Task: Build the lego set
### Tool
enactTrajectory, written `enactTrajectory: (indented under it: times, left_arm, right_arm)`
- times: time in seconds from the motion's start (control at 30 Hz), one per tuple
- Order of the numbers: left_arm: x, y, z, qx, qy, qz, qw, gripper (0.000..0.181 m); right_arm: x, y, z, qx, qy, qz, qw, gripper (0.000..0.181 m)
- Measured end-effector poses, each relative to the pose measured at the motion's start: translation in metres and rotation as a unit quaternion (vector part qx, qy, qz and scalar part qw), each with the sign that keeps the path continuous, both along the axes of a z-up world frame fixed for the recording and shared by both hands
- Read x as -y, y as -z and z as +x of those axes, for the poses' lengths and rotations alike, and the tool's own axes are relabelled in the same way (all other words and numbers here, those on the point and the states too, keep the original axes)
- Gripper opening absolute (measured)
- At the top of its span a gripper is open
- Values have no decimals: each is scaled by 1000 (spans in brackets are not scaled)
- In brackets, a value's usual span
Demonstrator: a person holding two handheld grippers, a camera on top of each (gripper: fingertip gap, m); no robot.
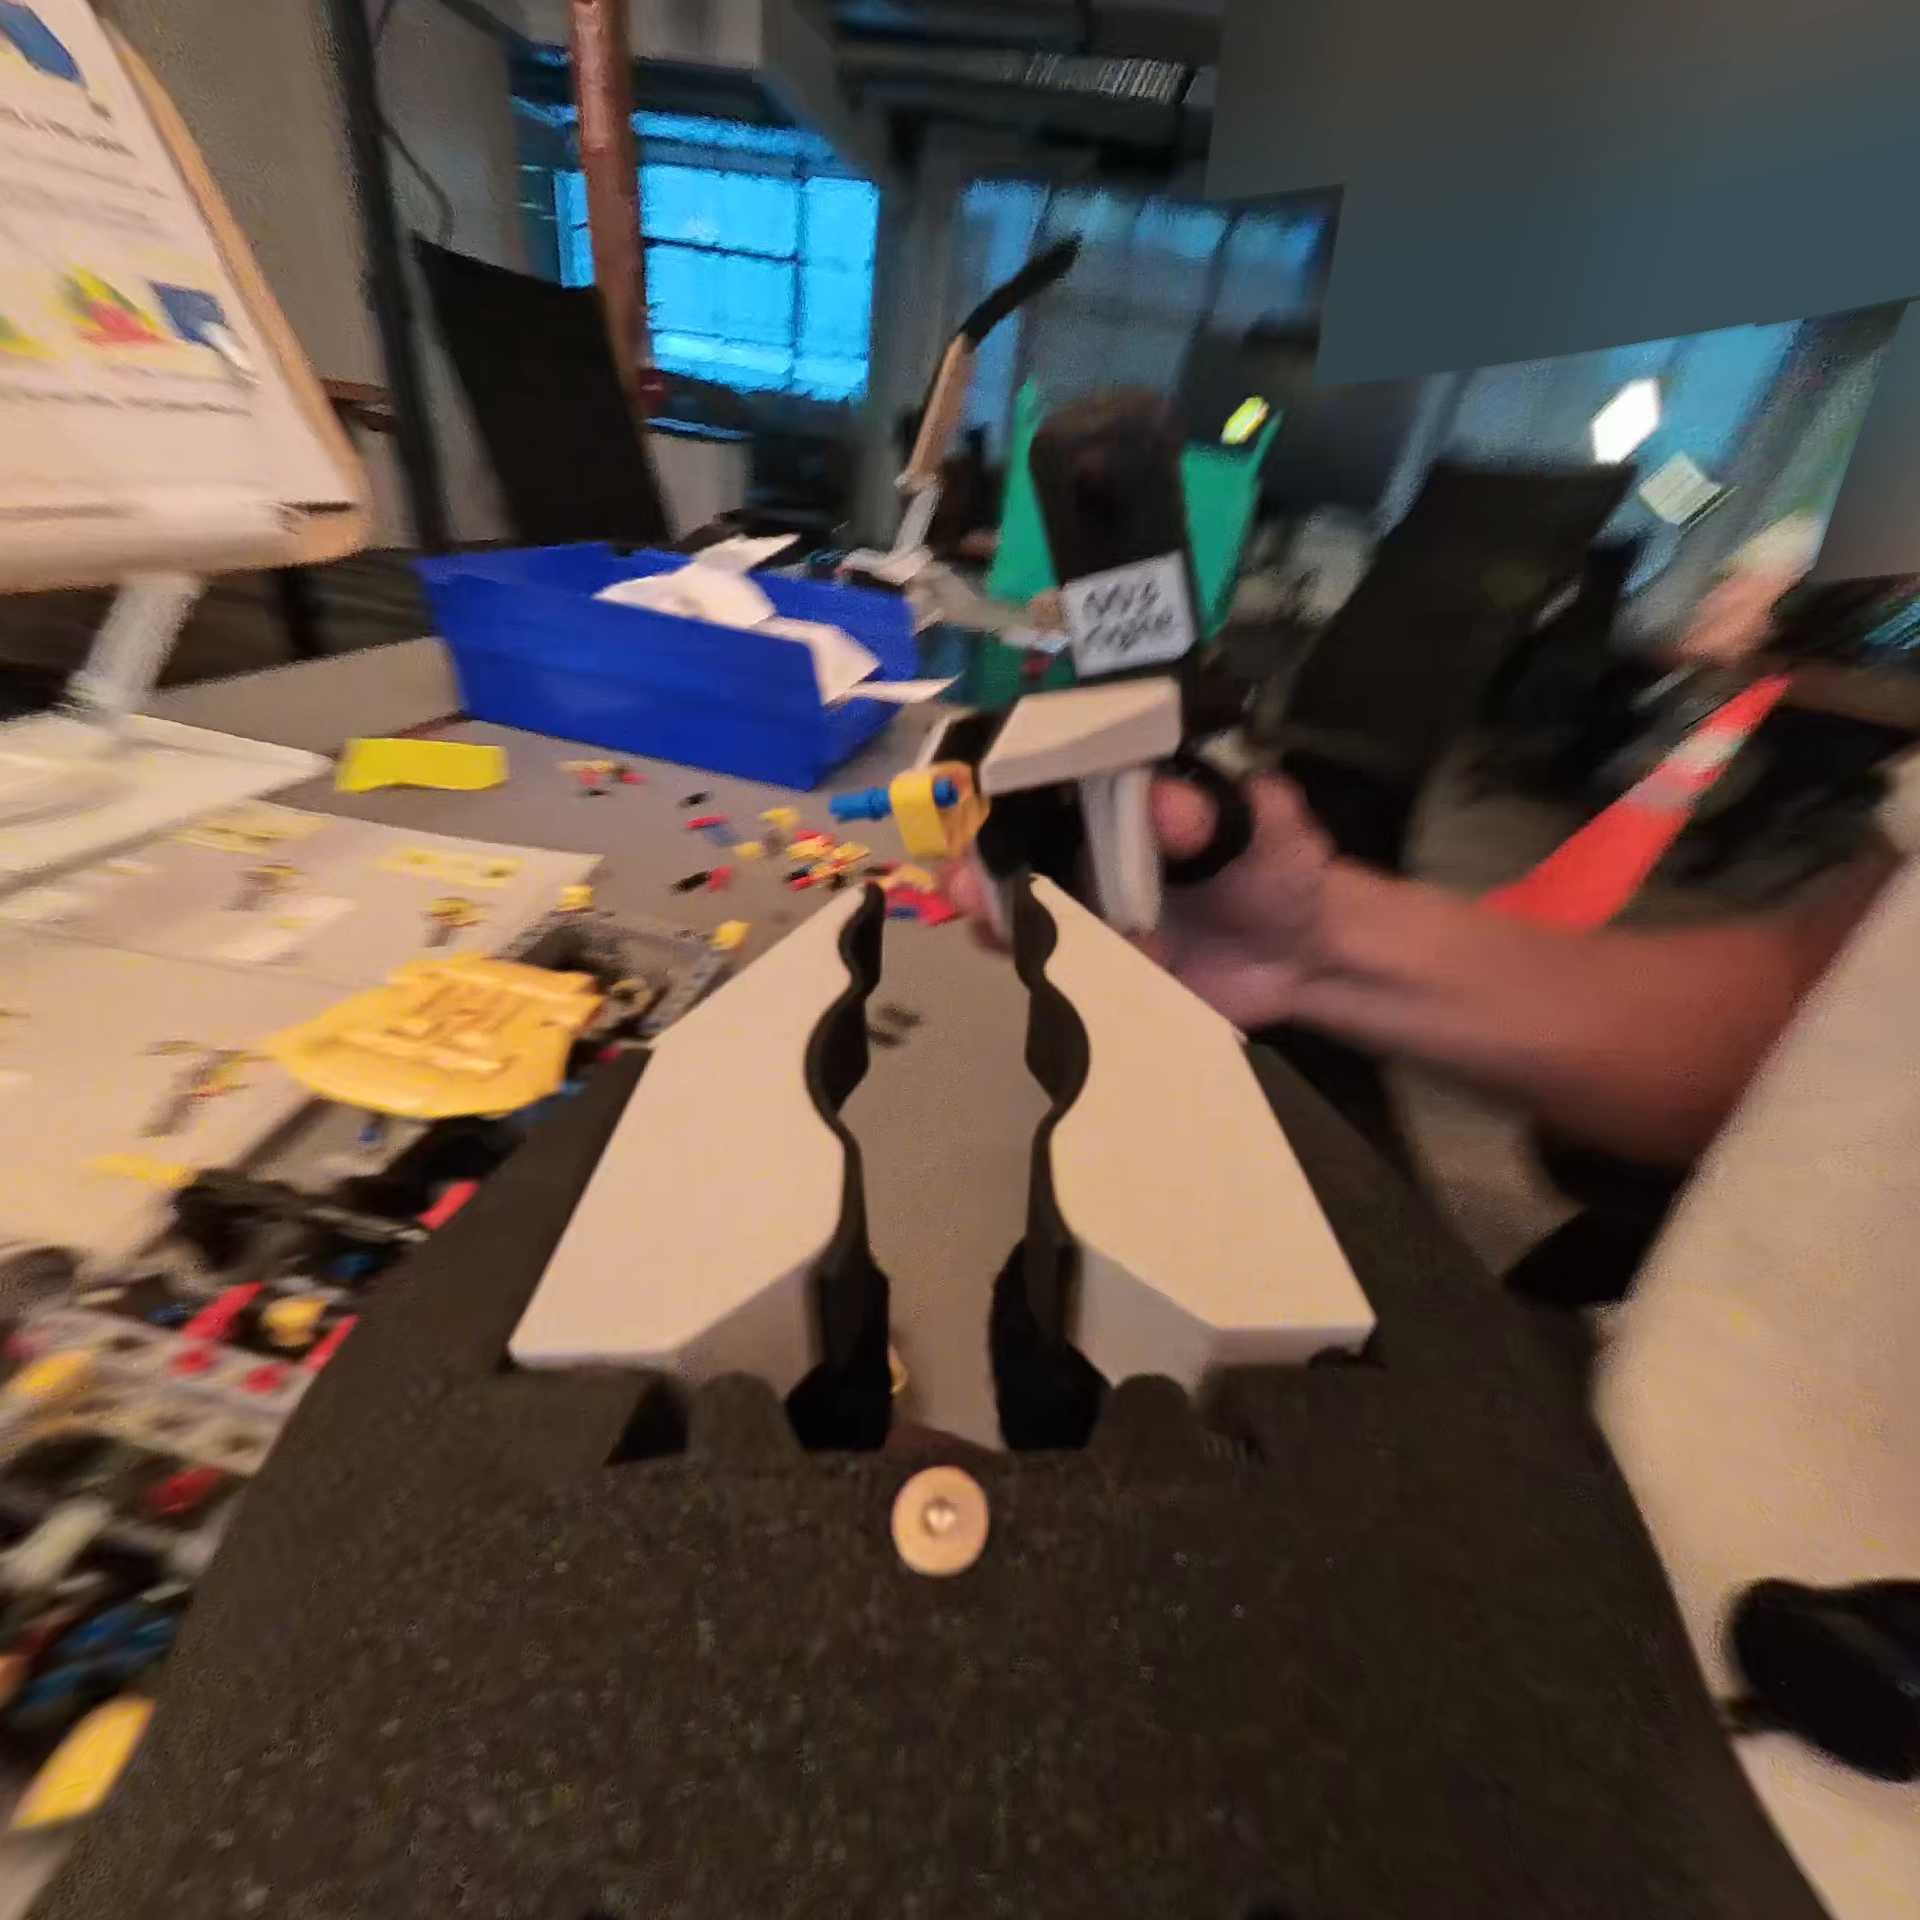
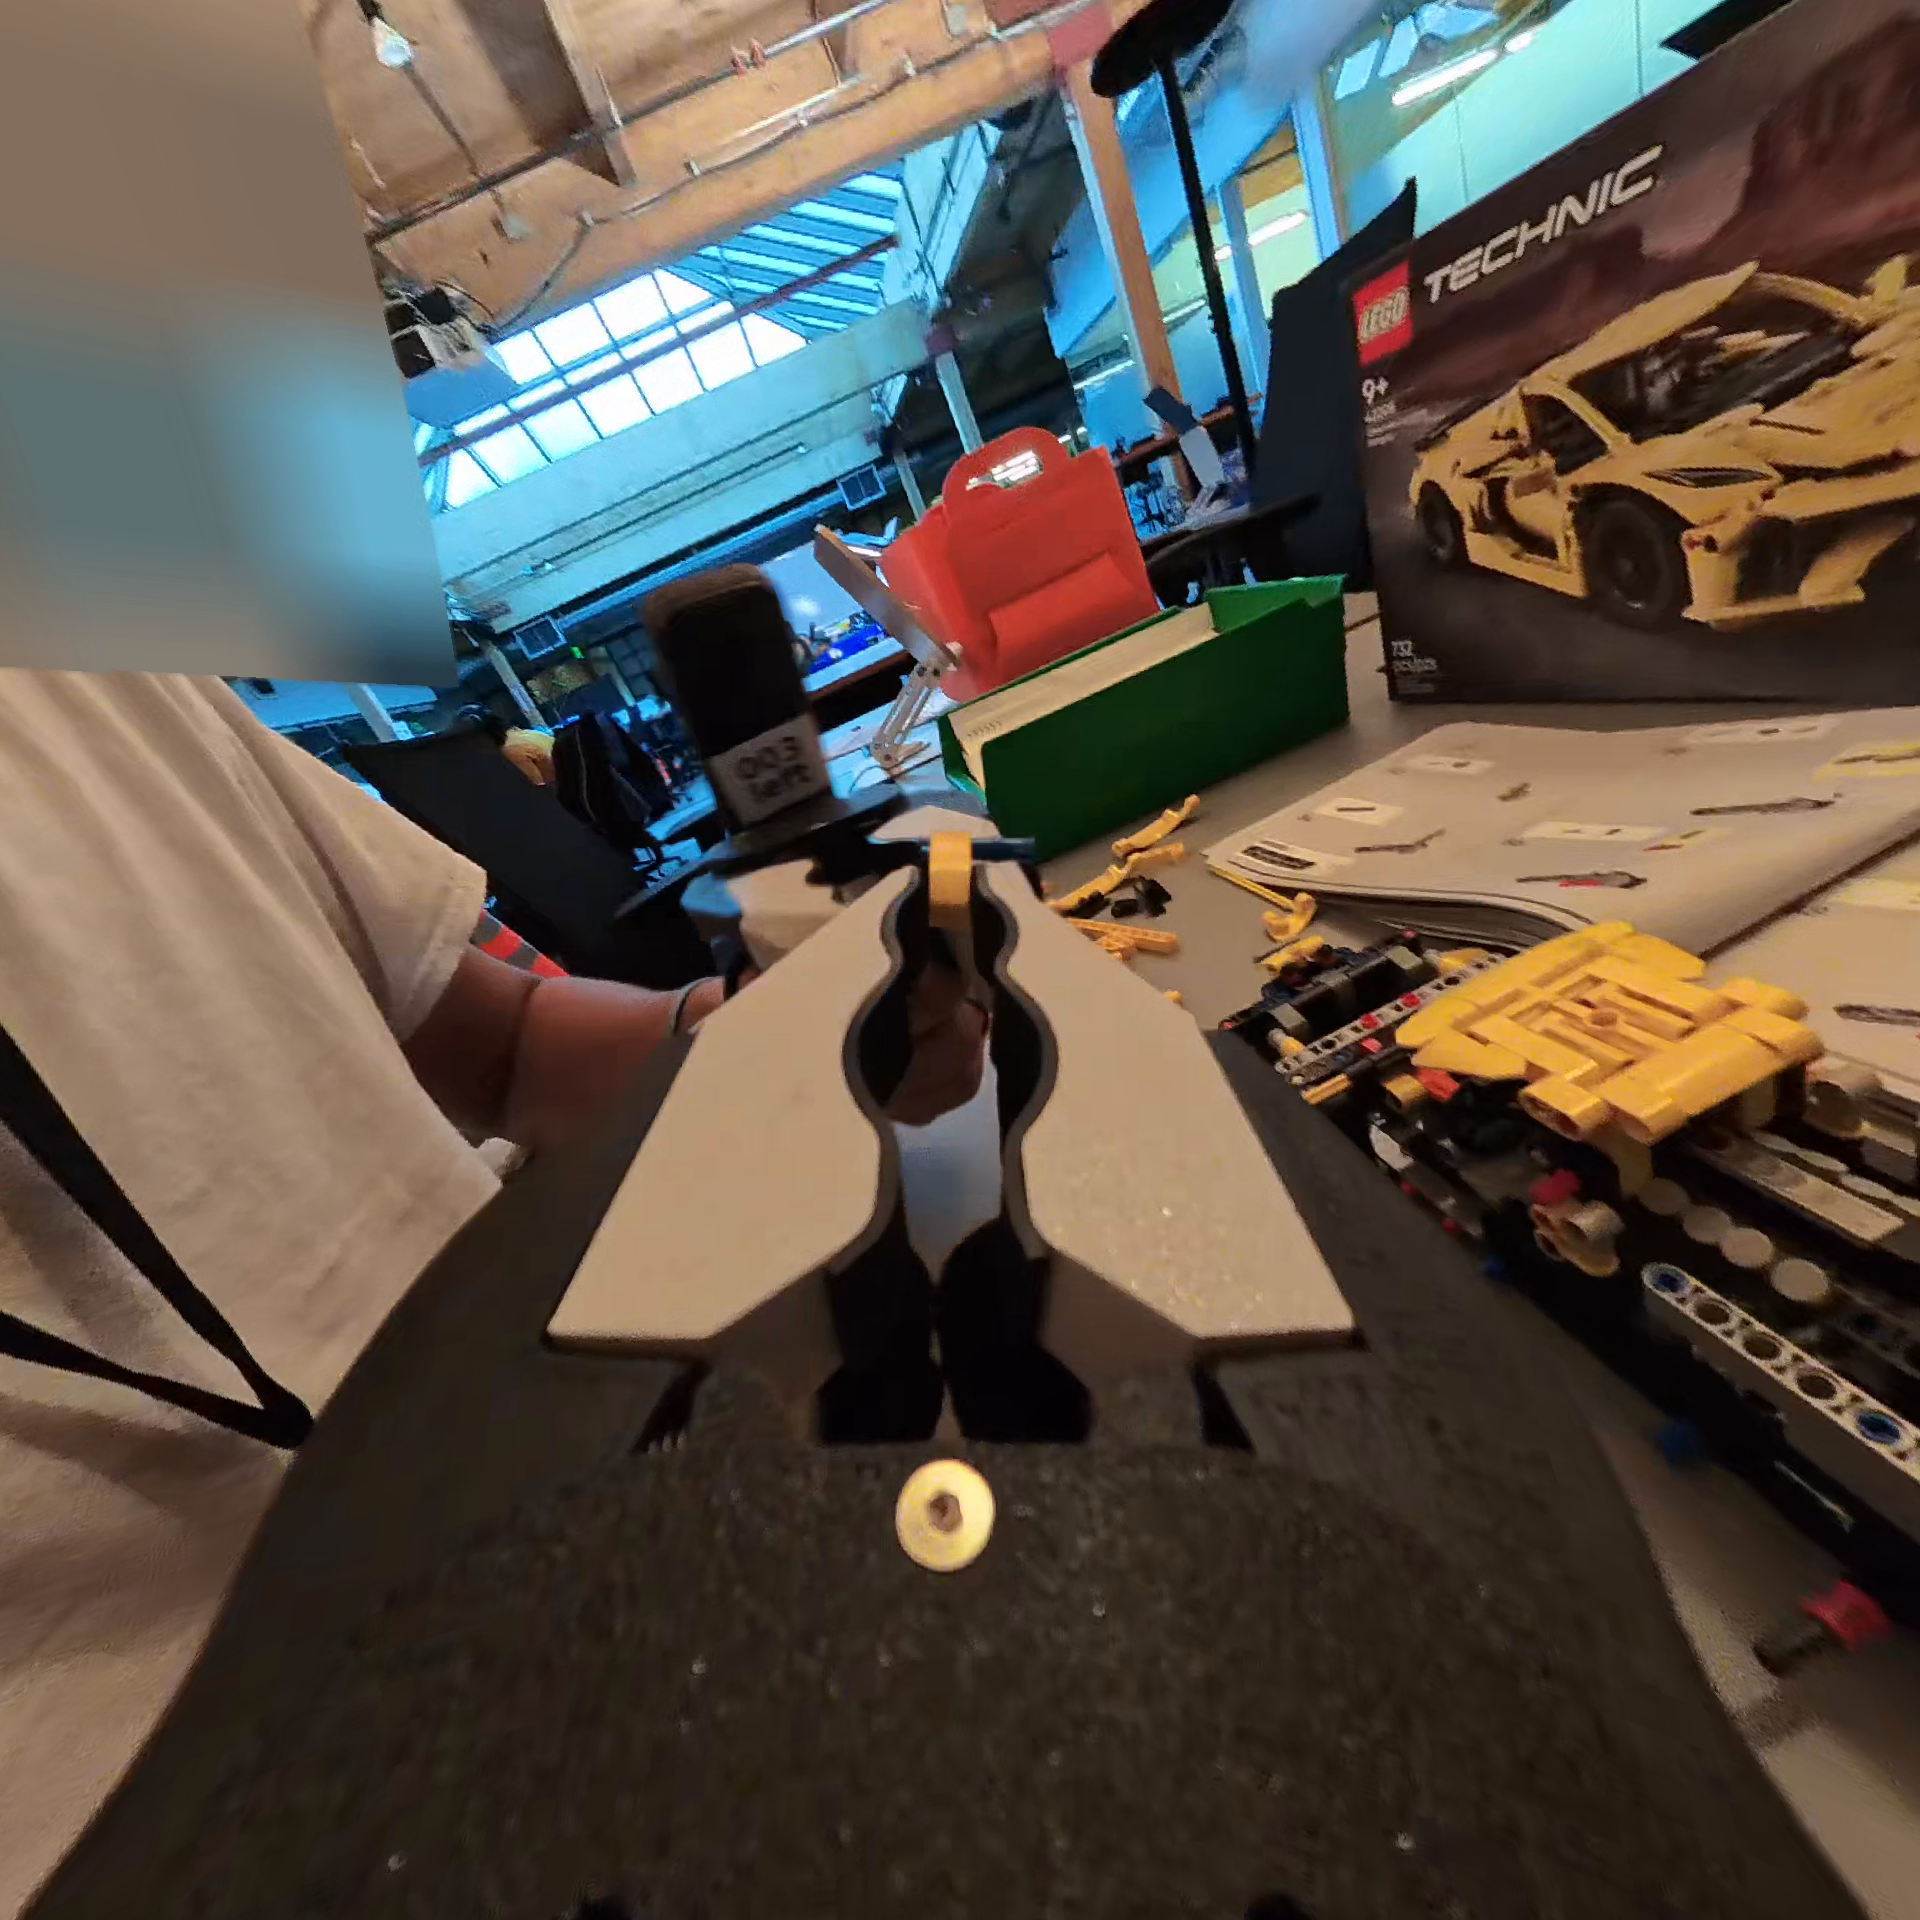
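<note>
The right hand-held gripper (image 2: 948, 894) clamps a yellow piece (image 2: 949, 883) at its tips, the left hand-held gripper (image 1: 945, 914) gapes empty just beyond, so steady alignment matters.

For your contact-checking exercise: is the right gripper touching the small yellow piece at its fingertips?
Touching. In the right wrist view, the right gripper has its fingertips closed on the yellow piece, which sticks up between them with no gap.

Skylights (image 2: 665, 343), wood ceiling beams (image 2: 727, 156), bg office chairs (image 2: 613, 790).
</note>
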State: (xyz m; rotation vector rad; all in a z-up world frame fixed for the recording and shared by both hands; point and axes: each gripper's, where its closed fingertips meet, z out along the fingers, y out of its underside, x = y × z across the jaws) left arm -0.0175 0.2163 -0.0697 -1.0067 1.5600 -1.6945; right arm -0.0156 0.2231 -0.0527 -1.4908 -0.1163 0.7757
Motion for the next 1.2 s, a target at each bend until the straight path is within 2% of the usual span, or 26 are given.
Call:
enactTrajectory:
  times: [0.07,0.13,0.33,0.47,0.5,0.57,0.6,0.77,0.93,1.03,1.2]
  left_arm:
    - [-4,-13,-4,0,33,-88,996,16]
    - [-7,-17,-7,-1,51,-120,991,10]
    - [-8,-19,-9,8,50,-122,991,8]
    - [-6,-20,-13,17,65,-114,991,7]
    - [-6,-18,-13,12,66,-103,992,7]
    - [0,-15,-16,5,88,-94,992,7]
    - [4,-14,-17,3,97,-92,991,7]
    - [7,-16,-20,4,111,-102,989,7]
    - [6,-17,-21,8,116,-110,987,7]
    - [7,-17,-21,8,116,-113,987,7]
    - [6,-17,-19,9,109,-116,987,7]
  right_arm:
    - [0,-2,-5,1,-9,11,1000,7]
    - [-2,-3,-5,-4,-8,19,1000,7]
    - [-3,-4,-6,-25,-17,30,999,7]
    - [-1,-2,-11,-53,-49,32,997,7]
    - [-2,1,-11,-40,-50,27,998,12]
    - [-1,5,-17,-6,-67,23,997,35]
    - [0,5,-20,5,-83,20,996,37]
    - [1,1,-26,19,-120,34,992,31]
    - [-2,-5,-23,7,-105,46,993,23]
    - [-1,-3,-23,15,-98,49,994,23]
    - [-3,-2,-23,-17,-108,36,993,23]
